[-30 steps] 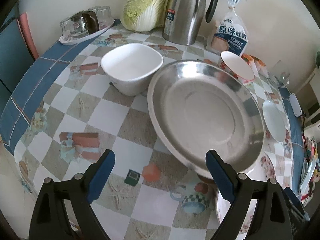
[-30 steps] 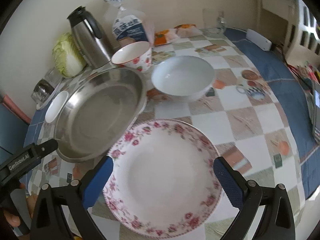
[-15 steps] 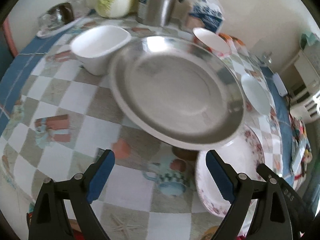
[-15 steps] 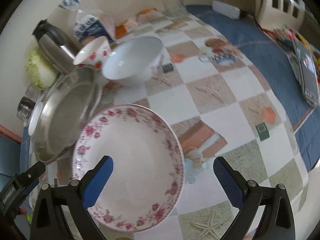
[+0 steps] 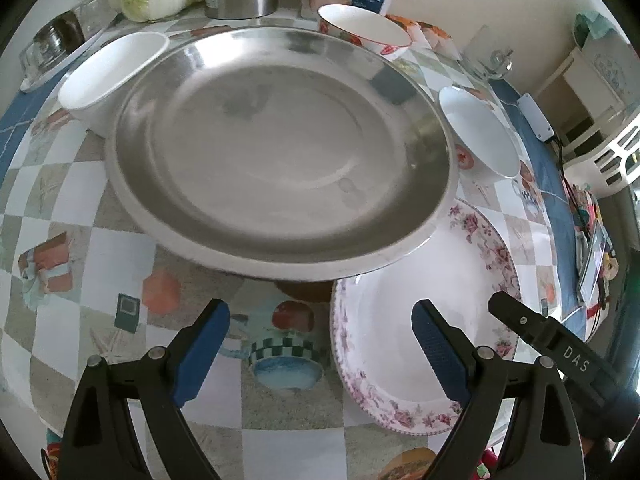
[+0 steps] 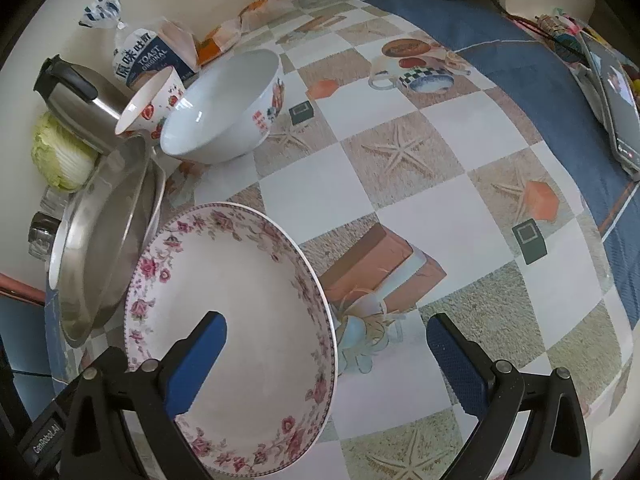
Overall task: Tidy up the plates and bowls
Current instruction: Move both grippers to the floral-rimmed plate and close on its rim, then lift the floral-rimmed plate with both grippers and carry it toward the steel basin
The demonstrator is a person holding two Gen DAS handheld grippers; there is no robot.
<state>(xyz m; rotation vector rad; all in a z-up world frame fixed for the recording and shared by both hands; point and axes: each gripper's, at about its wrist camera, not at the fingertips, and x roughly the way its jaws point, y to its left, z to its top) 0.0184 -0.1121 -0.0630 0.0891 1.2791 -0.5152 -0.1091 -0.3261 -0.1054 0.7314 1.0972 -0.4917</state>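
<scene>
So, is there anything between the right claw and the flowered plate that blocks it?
Nothing visible does. The right claw is open, and the flowered plate lies directly ahead of it, its near rim under the left fingertip. The steel plate sits beside the flowered plate, farther to the left, not in the path.

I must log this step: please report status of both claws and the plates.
Left claw open, empty. Right claw open, empty. Steel plate overlaps floral plate rim. Large white bowl close behind.
</scene>
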